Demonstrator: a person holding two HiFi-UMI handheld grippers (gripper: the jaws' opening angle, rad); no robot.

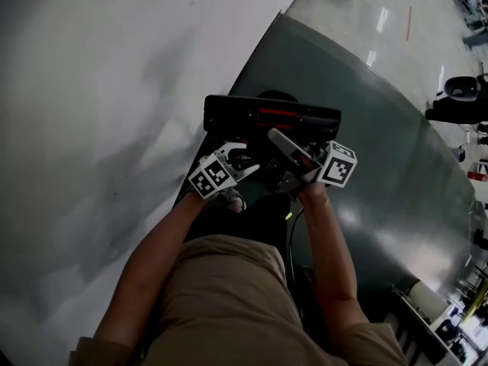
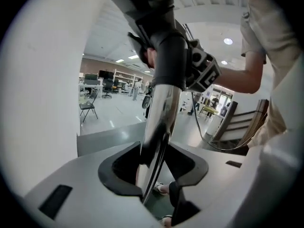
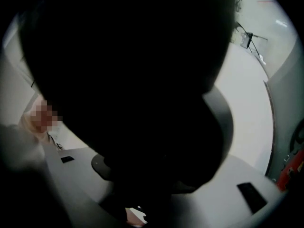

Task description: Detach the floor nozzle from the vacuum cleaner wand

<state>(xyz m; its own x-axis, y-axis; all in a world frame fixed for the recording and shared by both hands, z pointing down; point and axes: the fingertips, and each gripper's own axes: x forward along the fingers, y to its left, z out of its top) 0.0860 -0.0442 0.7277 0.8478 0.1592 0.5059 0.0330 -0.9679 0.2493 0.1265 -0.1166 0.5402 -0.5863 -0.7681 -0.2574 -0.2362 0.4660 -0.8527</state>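
Head view: the floor nozzle (image 1: 271, 117), black with a red strip, lies crosswise on a dark green mat (image 1: 396, 174), beside pale floor (image 1: 91, 90). The chrome wand (image 1: 292, 151) slants back from it toward us. The left gripper (image 1: 248, 161) and the right gripper (image 1: 296, 175) sit close together at that joint, just behind the nozzle, marker cubes facing up.

Left gripper view: the wand runs straight up through the notch between our left jaws. The pads stand just off it on either side, and a shoe (image 2: 161, 189) shows through the gap, so we note this claw as released, with the wand between the jaws but not pinched. Higher up the chrome ends in a black collar (image 2: 166, 46), and the right gripper's marker cube sits right against it. A folding chair (image 2: 88, 109) stands far back on the shop floor.

Right gripper view: nearly all dark. The collar's black bulk fills the space between the jaws, which stand wide around it, grasping it. A sliver of the red strip shows at the lower right edge.
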